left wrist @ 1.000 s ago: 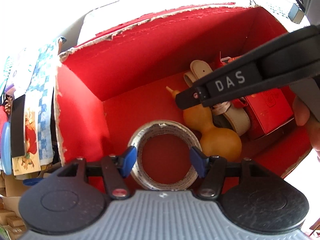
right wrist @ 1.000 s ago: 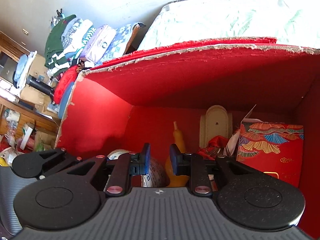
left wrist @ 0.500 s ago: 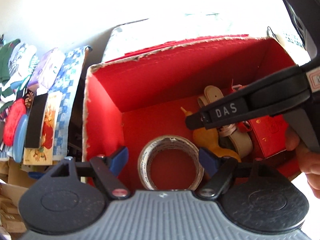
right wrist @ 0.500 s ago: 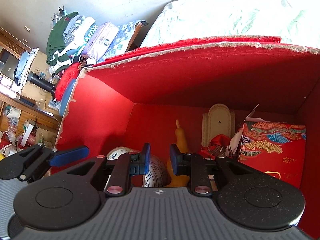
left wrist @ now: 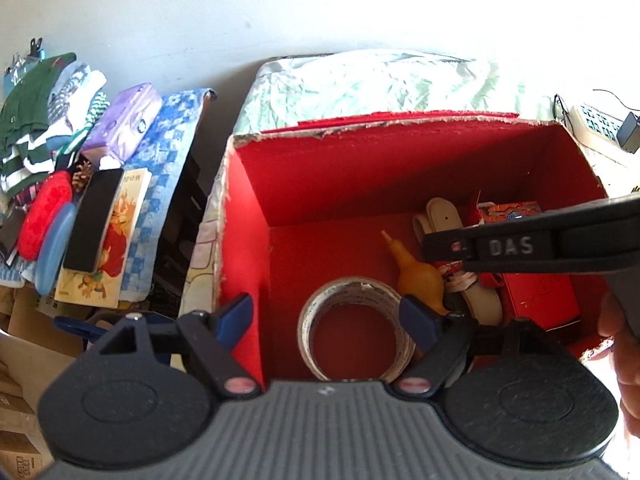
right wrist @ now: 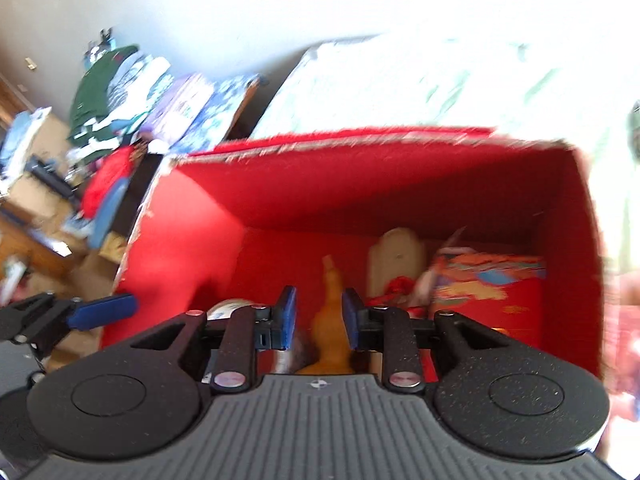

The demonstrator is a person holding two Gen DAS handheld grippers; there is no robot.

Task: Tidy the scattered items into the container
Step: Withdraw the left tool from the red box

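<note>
The red box (left wrist: 256,216) stands open below both grippers. On its floor lie a roll of tape (left wrist: 356,328), an orange gourd (left wrist: 420,280), a beige sole (left wrist: 440,216) and a red gift box (left wrist: 536,296). My left gripper (left wrist: 326,316) hangs above the tape roll with its jaws opening wide and nothing between them. The right gripper (right wrist: 319,316) hovers over the gourd (right wrist: 330,332), jaws a narrow gap apart and opening slightly, touching nothing. Its black finger (left wrist: 500,246) crosses the left wrist view from the right. The right wrist view is blurred.
Folded clothes (left wrist: 36,128), a purple pouch (left wrist: 124,120) and a book (left wrist: 108,240) are piled left of the box. A bed with a pale green sheet (left wrist: 380,84) lies behind it. A power strip (left wrist: 596,124) sits at the back right. A hand (left wrist: 624,340) holds the right gripper.
The left jaws spread off the tape roll, which stays on the box floor. Both grippers rose and drew back, so the whole box rim shows now.
</note>
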